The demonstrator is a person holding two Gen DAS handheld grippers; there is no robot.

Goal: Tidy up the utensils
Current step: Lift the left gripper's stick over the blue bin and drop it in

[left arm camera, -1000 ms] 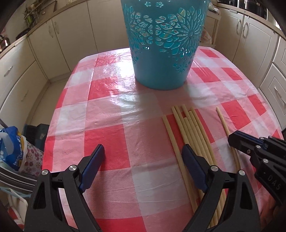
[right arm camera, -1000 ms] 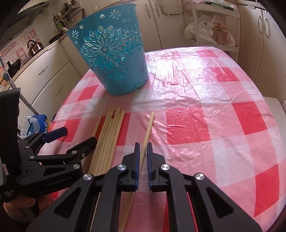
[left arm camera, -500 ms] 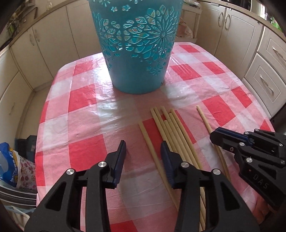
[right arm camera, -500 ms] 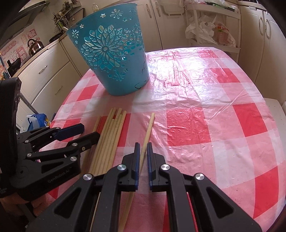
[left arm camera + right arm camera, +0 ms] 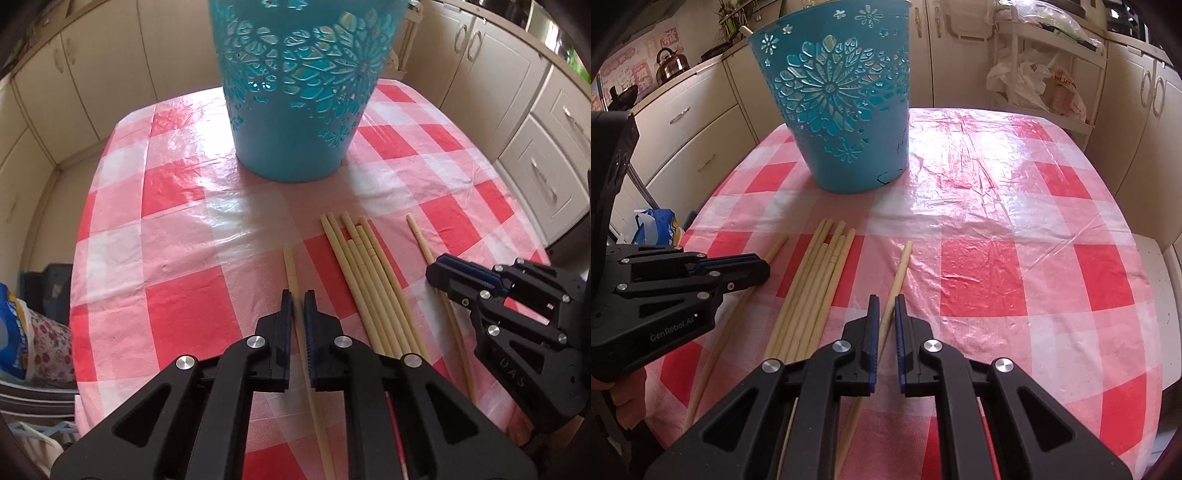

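Several long pale chopsticks lie on the red-and-white checked tablecloth [image 5: 177,295] in front of a tall teal cut-out basket [image 5: 295,92], also in the right wrist view [image 5: 846,107]. My left gripper [image 5: 298,301] is shut on the leftmost single chopstick [image 5: 291,266]. My right gripper [image 5: 886,306] is shut on the rightmost single chopstick [image 5: 901,266]. A bundle of chopsticks [image 5: 369,273] lies between them, also in the right wrist view [image 5: 820,280]. The right gripper shows in the left wrist view [image 5: 439,275]; the left gripper shows in the right wrist view [image 5: 764,271].
Cream kitchen cabinets [image 5: 535,155] surround the table. A shelf with plastic bags [image 5: 1034,85] stands behind it on the right. A blue bag [image 5: 657,225] lies on the floor at the left. A kettle [image 5: 670,64] stands on the far counter.
My left gripper went from wide open to shut around the leftmost chopstick and moved forward over it. The right gripper stayed shut on its chopstick.
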